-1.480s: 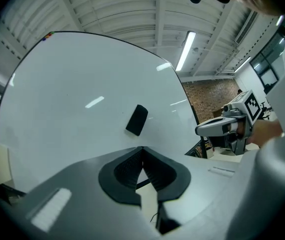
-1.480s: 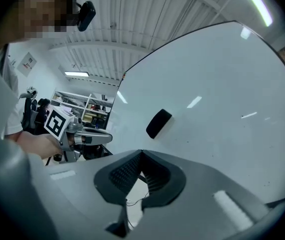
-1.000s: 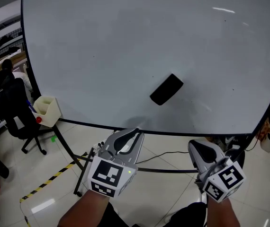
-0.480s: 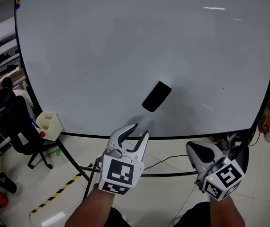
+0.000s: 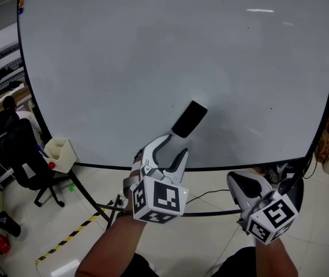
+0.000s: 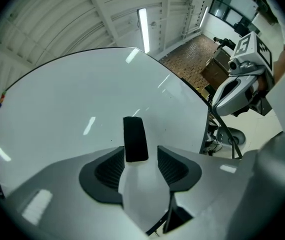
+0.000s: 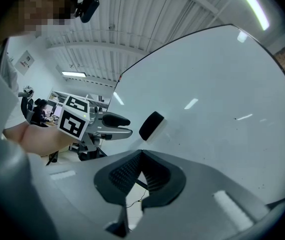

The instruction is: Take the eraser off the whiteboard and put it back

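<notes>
A black eraser (image 5: 189,119) sticks slantwise to the lower middle of the big whiteboard (image 5: 124,62). My left gripper (image 5: 175,145) is just below it, pointing at the board, and its jaws have just been opening. They stand open with nothing pressed between them. In the left gripper view the eraser (image 6: 135,139) shows upright in the gap of that gripper (image 6: 140,152), a short way ahead of the fingertips. My right gripper (image 5: 262,183) hangs lower right, away from the eraser, with its pads (image 7: 132,170) meeting at the tips. From there the eraser (image 7: 152,125) lies ahead left.
The board's dark lower frame (image 5: 251,167) runs just above both grippers. A white holder (image 5: 58,153) hangs at the board's lower left. A black office chair (image 5: 20,149) and a seated person are at far left. Yellow-black tape (image 5: 66,235) and a cable (image 5: 210,192) cross the tiled floor.
My left gripper has risen toward the eraser, rolled clockwise and opened its jaws. The right gripper has stayed in place. The head camera has tilted, so the board sits differently in view.
</notes>
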### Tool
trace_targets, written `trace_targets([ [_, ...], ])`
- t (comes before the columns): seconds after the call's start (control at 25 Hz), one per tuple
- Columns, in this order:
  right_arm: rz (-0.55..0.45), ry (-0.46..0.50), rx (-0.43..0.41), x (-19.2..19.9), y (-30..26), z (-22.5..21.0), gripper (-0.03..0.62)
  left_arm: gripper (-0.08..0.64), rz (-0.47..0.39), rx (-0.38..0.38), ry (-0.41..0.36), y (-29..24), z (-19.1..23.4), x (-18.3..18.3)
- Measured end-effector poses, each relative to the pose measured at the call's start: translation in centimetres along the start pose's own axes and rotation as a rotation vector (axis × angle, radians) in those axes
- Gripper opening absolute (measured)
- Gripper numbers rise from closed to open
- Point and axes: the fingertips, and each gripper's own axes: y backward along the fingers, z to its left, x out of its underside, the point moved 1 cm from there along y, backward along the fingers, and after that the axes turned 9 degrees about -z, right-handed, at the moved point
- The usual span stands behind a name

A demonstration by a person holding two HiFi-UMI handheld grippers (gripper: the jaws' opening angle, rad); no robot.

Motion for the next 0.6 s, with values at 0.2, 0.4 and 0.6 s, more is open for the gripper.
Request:
trace_targets([
  [0.2, 0.003, 0.002, -0.003, 0.0, -0.3, 0.0, 0.002, 0.271, 0.002, -0.007, -0.027, -1.2, 0.5, -0.3],
  [0.4, 0.003, -0.003, -0.008, 0.1, 0.0, 0.3, 0.002, 0.304, 0.035, -0.009, -0.108, -2.8, 1.1, 0.2],
  [0.6, 0.005, -0.008, -0.001, 0.2, 0.3, 0.0, 0.002, 0.304, 0.041, -0.019, -0.142, -3.7, 1.0, 0.2],
])
